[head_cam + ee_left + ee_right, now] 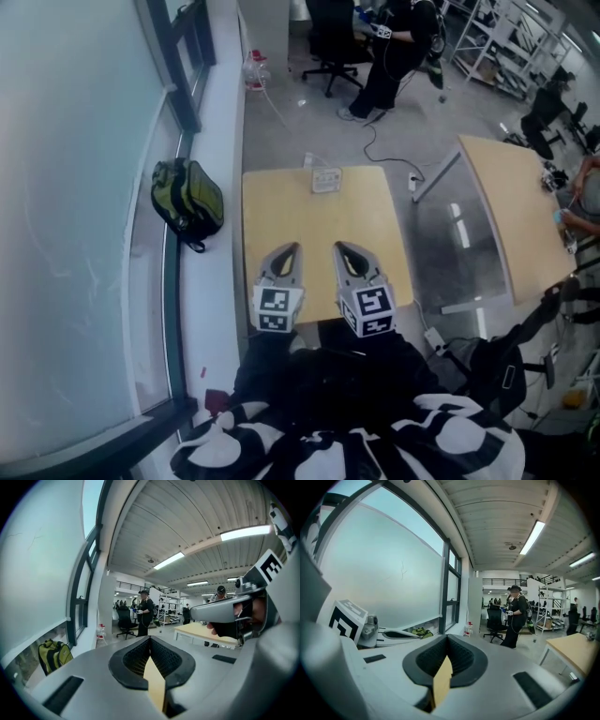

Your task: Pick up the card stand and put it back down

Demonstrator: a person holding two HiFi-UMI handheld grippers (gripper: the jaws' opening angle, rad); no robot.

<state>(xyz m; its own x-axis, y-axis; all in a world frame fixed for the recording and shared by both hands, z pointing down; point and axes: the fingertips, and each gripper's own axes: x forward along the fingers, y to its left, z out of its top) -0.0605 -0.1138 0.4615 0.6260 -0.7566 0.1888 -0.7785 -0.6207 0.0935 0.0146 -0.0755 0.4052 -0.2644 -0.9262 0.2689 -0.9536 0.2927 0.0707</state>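
Observation:
The card stand [326,179] is a small pale object at the far edge of the tan table [314,225], seen only in the head view. My left gripper [289,249] and right gripper [343,248] hover side by side over the table's near edge, well short of the stand. Both are shut with nothing in them. In the left gripper view the left gripper [150,638] has its dark pads meeting at the tip, and the right gripper's body [234,611] shows at the right. In the right gripper view the right gripper [447,636] has its pads likewise touching. Both gripper views point level across the room, so the stand is out of their sight.
A green backpack [187,200] lies on the window ledge left of the table. A second tan table [511,211] stands to the right past a bare strip of floor. Beyond are an office chair [333,42], a standing person [394,47] and a floor cable [375,141]. A black bag [497,366] sits at lower right.

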